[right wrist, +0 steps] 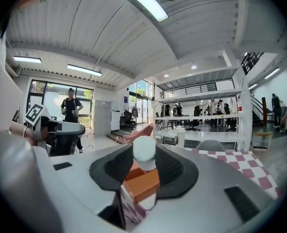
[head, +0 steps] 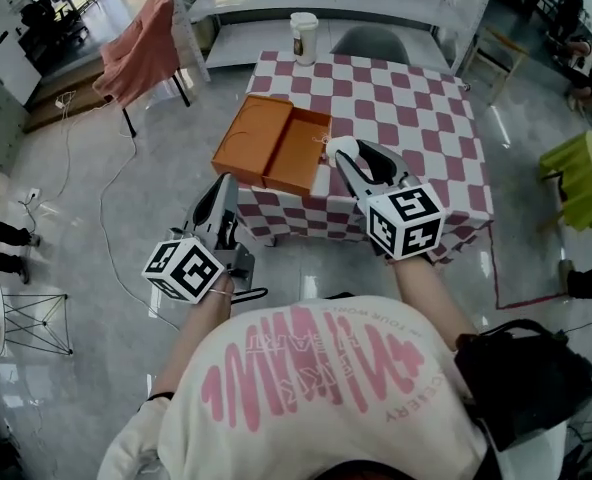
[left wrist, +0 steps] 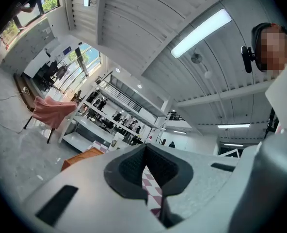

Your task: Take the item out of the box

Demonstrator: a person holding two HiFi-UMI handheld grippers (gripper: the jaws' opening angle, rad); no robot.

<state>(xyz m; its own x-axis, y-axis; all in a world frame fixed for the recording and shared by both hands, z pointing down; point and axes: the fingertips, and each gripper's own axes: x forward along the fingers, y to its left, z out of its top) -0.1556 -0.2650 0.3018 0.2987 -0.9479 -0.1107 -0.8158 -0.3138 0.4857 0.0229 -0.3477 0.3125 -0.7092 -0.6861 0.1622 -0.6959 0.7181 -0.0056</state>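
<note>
An open orange box (head: 273, 143) lies at the front left corner of the checkered table (head: 406, 118), its lid folded out to the left. Just right of the box, above the tablecloth, my right gripper (head: 348, 158) is shut on a small white round item (head: 338, 148). The right gripper view shows that white item (right wrist: 144, 149) pinched between the dark pads of the right gripper (right wrist: 144, 155), with the orange box (right wrist: 142, 183) below it. My left gripper (head: 223, 181) hangs off the table's front left edge, shut and holding nothing. In its own view the left gripper (left wrist: 146, 171) points past the box (left wrist: 83, 157).
A white cup (head: 303, 38) stands at the table's far edge, with a grey chair (head: 376, 40) behind it. A pink cloth (head: 141, 53) hangs over a chair at far left. A green stool (head: 581, 178) is at right, and a black bag (head: 521, 368) lies by my right side.
</note>
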